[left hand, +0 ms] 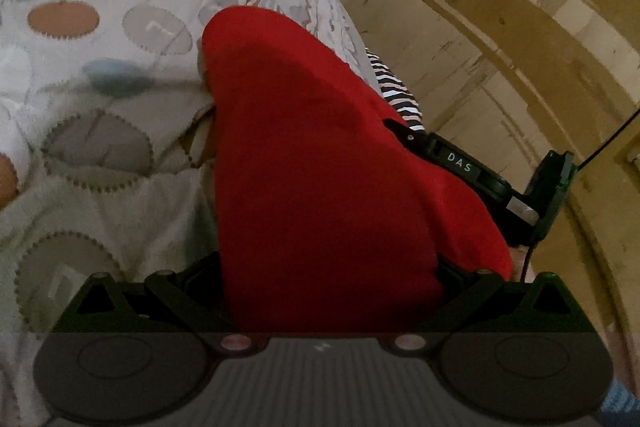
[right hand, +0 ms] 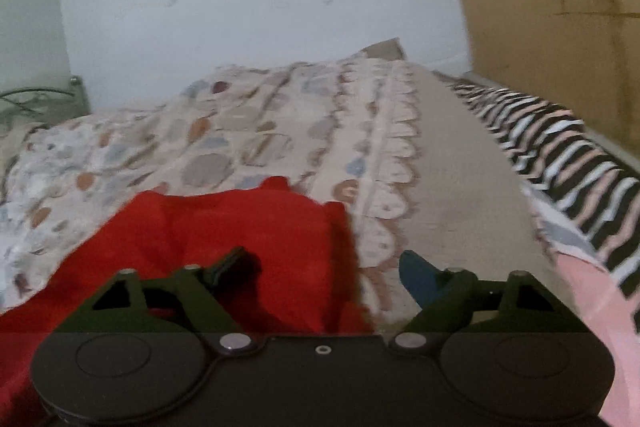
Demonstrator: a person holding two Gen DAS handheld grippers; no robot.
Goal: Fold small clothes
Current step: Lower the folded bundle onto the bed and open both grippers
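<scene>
One red garment (left hand: 320, 155), one patterned bedspread (right hand: 248, 131), one striped cloth (right hand: 568, 155), two grippers (right hand: 324, 267).

Black tongs (right hand: 326, 269) with silver screws, one blue fingertip (right hand: 416, 273), "DAS" label.

We see dim, flat indoor light with soft shadows across the red garment (left hand: 320, 155), heavy fisheye bending and dark corners, and motion blur smearing the striped cloth (right hand: 568, 147).

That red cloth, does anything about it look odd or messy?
The red cloth hangs bunched in front of the left gripper, hiding its fingers. The right gripper is open above the bedspread. No damage shows.
</scene>
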